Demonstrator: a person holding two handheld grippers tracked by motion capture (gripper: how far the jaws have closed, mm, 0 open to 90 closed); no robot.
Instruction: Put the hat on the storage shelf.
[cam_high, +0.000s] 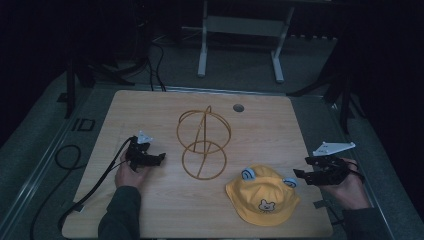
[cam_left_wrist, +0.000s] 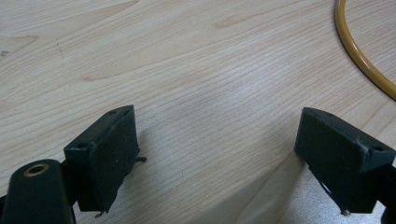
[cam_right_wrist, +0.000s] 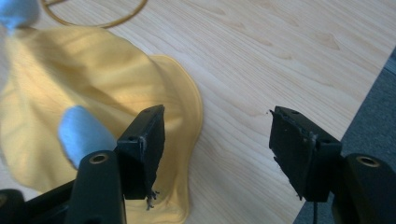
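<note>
Yellow hat (cam_high: 262, 196) lies at 9 o'clock of your right gripper (cam_high: 301, 176), just beside it. Jaws wide apart, released, gripping nothing, above bare table (cam_high: 150, 210).

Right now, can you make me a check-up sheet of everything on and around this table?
Surface: light wooden table, bare grain, a small round grommet near its far edge.
Job's things: yellow hat with blue ears and a bear face, lying flat at the near right; gold wire stand upright mid-table.
Clutter: nothing seen.
Grippers: left gripper open over bare wood beside the stand's base ring; right gripper open above the hat's brim, nothing between its jaws.
Cables: black cable trailing from the left gripper off the table's left edge; more cables on the floor behind.
Surroundings: dark room, grey floor, white frame legs beyond the table.
</note>
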